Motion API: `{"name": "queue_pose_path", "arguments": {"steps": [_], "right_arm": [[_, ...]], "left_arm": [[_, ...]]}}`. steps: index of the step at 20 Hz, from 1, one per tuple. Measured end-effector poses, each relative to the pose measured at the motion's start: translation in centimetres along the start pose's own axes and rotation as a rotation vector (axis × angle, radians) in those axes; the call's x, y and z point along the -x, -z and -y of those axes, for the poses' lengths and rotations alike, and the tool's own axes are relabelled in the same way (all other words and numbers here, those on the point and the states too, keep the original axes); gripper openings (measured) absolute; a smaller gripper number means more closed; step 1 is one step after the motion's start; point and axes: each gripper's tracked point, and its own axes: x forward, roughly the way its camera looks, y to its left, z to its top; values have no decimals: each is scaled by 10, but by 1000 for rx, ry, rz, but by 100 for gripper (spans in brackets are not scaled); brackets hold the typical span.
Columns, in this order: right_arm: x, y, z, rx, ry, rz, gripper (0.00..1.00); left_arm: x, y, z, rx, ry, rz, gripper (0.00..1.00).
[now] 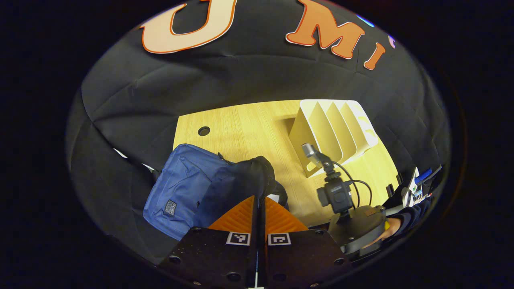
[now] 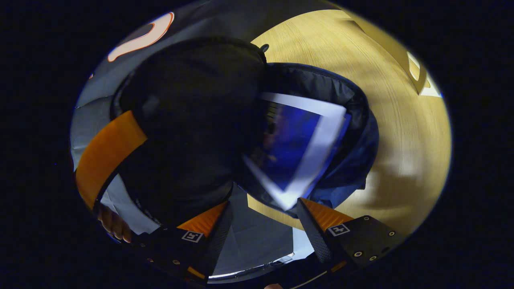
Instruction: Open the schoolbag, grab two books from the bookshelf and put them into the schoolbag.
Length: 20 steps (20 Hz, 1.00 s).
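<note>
Left tongs: your left gripper (image 1: pixel 259 206) has its two fingers pressed tight together, pinching the dark flap (image 1: pixel 251 176) of the schoolbag (image 1: pixel 180 188) and holding it up.
Right tongs: your right gripper (image 2: pixel 261 210) is spread wide with nothing between the fingers; it looks down into the bag's mouth from just above.
Book: a blue book (image 2: pixel 295 150) with pale edges sits inside the open bag, tilted, with its near corner pointing at your right tongs and almost touching the right finger. Its long side runs away from you, down into the bag.
Second book: I cannot tell if another one lies under it.
Bag: it lies at the near left part of the wooden table (image 1: pixel 249 128), mouth turned toward the right tongs.
Nearer hand: the right one is closest to the book; the left one is busy with the flap.
Bookshelf: the pale bookshelf (image 1: pixel 333 132) stands well apart at the far right of the table, and its slots look bare.
In the way: the lifted flap hangs beside the book on the left, and the bag's rim (image 2: pixel 353 100) wraps round it on the right, so the gap is tight.
Also near: the hand (image 1: pixel 391 226) holding the right tongs shows beside the table edge.
</note>
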Motion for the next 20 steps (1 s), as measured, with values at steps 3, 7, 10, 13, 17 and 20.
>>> {"name": "queue_pose_path", "arguments": {"steps": [3,7,10,13,17,20], "right_arm": [[26,-11,-1,36,-21,55,96],[73,-59,13,32,-20,246,96],[116,-98,30,5,6,411,96],[150,-129,50,-13,52,526,96],[188,-136,65,30,108,611,96],[210,-141,76,92,173,667,96]], "left_arm": [[-4,1,3,-3,-7,1,2],[-10,6,15,12,-15,9,2],[-17,13,25,18,-35,21,2],[-25,20,34,-14,-85,46,2],[-38,29,51,1,-129,68,2],[-42,30,57,25,-166,113,4]]}}
